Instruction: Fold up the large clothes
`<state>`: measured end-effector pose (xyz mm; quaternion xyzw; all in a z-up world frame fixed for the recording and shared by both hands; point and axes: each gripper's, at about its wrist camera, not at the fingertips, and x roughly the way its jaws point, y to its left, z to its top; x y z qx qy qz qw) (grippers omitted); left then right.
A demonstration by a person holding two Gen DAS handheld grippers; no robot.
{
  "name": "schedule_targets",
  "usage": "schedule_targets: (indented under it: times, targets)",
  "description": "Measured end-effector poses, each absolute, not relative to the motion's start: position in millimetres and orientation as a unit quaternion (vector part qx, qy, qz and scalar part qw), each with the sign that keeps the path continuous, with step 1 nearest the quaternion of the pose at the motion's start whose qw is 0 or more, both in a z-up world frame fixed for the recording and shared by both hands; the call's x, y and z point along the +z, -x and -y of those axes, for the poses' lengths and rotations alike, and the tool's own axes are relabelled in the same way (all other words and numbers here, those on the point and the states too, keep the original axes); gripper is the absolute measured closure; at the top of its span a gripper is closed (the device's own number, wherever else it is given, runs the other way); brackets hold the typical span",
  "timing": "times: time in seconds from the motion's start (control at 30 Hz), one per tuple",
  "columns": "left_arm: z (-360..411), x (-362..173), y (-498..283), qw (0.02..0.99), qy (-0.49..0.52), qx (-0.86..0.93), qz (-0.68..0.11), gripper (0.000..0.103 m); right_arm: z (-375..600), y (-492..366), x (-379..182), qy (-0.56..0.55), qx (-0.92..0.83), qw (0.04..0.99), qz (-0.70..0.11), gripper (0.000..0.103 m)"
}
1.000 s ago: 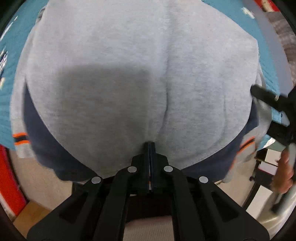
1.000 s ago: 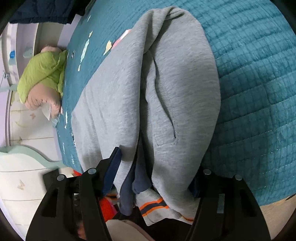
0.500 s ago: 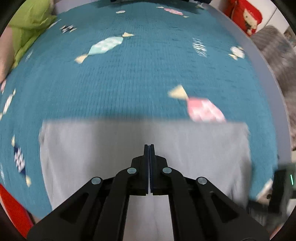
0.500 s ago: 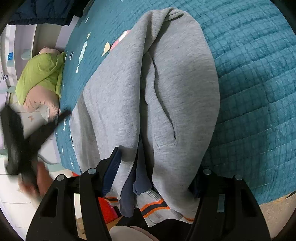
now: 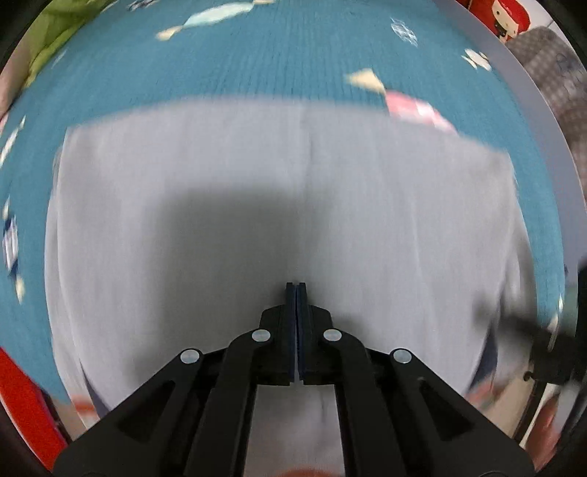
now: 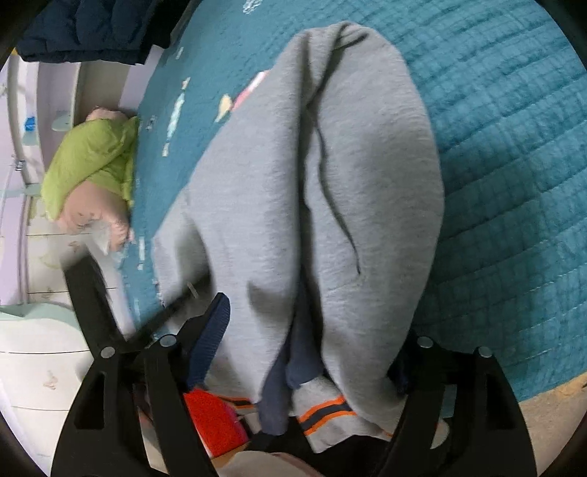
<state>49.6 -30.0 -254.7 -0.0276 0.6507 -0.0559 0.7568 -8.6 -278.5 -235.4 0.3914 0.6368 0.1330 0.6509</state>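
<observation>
A grey sweatshirt [image 5: 293,205] with navy lining and orange-striped cuffs [image 6: 326,407] lies folded lengthwise on the teal quilted bed [image 6: 513,146]. My left gripper [image 5: 295,290] points down over the middle of it, shut, and no cloth shows between its pads. The left wrist view is blurred. My right gripper [image 6: 312,330] straddles the bunched near end of the sweatshirt [image 6: 330,183] and its jaws are opening. The blue left pad [image 6: 212,330] stands beside the cloth and the right pad is hidden behind it. The left gripper [image 6: 91,304] shows as a dark blur at that view's left.
A green and pink pillow bundle [image 6: 91,165] lies at the bed's far side, and dark blue clothing [image 6: 84,29] beyond it. White furniture [image 6: 36,367] stands left of the bed. A red object [image 6: 212,422] sits below the bed edge. Grey checked fabric [image 5: 557,73] lies past the bed's right rim.
The left gripper swung out over the bare quilt, then came back above the sweatshirt, staying shut. The right jaws spread a little wider around the bunched end; the right hand stayed put.
</observation>
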Motion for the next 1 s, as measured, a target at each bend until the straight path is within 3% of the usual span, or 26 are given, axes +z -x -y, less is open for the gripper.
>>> schedule_targets:
  times: [0.13, 0.2, 0.23, 0.27, 0.33, 0.67, 1.0]
  targets:
    - [32.9, -253.3, -0.7, 0.782, 0.005, -0.047, -0.622, 0.102, 265.0, 1.7, -243.5, -0.358, 0.113, 0.668, -0.642, 0.025]
    - [36.2, -255.0, 3.5, 0.789, -0.008, -0.046, -0.613, 0.102, 259.8, 0.2, -236.4, -0.318, 0.108, 0.685, -0.646, 0.044]
    - [37.6, -257.4, 1.8, 0.788, -0.012, -0.045, -0.614, 0.102, 261.0, 1.6, -230.8, -0.315, 0.107, 0.691, -0.641, 0.067]
    - [38.4, -259.2, 0.0, 0.788, -0.017, -0.046, -0.614, 0.102, 263.0, 3.5, -226.7, -0.341, 0.122, 0.687, -0.63, 0.078]
    - [37.6, -260.1, -5.2, 0.786, -0.011, -0.045, -0.616, 0.102, 258.6, 4.1, -212.3, -0.344, 0.138, 0.694, -0.617, 0.084]
    - [25.1, -258.0, -5.3, 0.788, 0.012, -0.077, -0.61, 0.102, 182.3, 4.4, -131.7, -0.271, 0.186, 0.75, -0.575, 0.086]
    - [-85.1, -187.4, -6.6, 0.799, 0.068, -0.07, -0.593, 0.101, 102.6, -0.9, -103.4, -0.187, 0.157, 0.767, -0.593, 0.086]
